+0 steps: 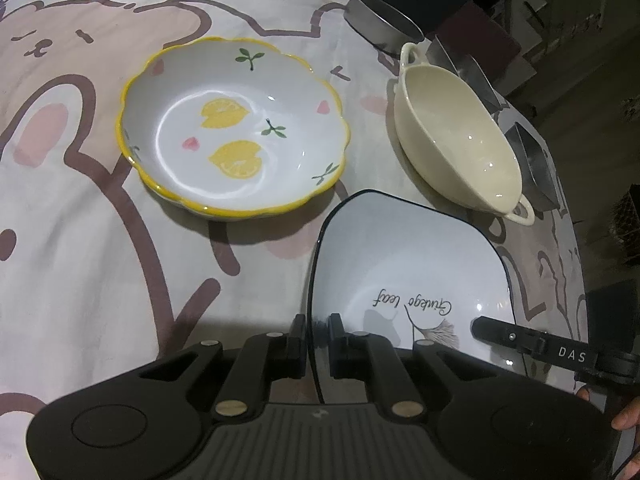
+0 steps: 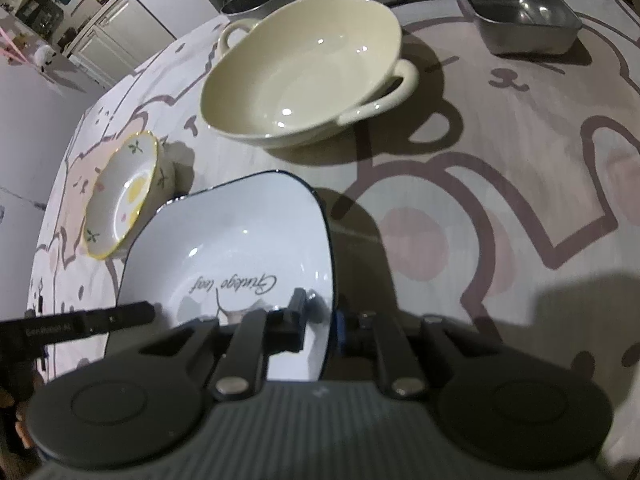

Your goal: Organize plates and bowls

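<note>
Both your grippers, left [image 1: 316, 344] and right [image 2: 322, 320], pinch opposite rims of the square plate [image 1: 400, 264]; lemon bowl [image 1: 232, 132] lies ahead-left of the left one.

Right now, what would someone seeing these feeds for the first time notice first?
Both claws grip one square white plate with a dark rim: the left claw on its left edge, the right claw on its right edge. Beyond it on the bear-print cloth sit a lemon-painted bowl to the left and a cream two-handled bowl to the right, with metal pans behind.
</note>
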`<state>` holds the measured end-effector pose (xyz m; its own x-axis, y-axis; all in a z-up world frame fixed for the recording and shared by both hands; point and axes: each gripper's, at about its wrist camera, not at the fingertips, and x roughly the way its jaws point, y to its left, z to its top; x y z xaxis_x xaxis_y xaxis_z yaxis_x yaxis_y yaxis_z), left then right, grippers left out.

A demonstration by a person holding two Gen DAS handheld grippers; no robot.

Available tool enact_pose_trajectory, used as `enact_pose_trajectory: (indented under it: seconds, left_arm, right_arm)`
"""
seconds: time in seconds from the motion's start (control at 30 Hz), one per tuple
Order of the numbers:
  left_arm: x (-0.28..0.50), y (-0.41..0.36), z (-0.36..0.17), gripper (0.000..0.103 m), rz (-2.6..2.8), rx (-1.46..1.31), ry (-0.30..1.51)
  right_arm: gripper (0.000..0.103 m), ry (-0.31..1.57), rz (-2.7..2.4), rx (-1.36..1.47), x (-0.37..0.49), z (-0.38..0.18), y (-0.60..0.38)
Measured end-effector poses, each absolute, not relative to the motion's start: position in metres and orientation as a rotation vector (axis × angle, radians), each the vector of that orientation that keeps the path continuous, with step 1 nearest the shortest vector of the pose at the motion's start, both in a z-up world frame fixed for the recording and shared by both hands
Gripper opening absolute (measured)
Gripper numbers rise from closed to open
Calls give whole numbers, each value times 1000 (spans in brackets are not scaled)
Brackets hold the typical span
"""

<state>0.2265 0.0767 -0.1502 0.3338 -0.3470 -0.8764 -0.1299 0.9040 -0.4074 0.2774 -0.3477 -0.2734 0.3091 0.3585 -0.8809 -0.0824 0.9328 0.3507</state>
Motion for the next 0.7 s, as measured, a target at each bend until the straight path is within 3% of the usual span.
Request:
enact_pose_trajectory:
  seconds: [0.7]
  left_arm:
    - [222,71,-155,12,-177,-380,1266]
  right_arm:
    - [21,1236,291,249,266,-283,-346]
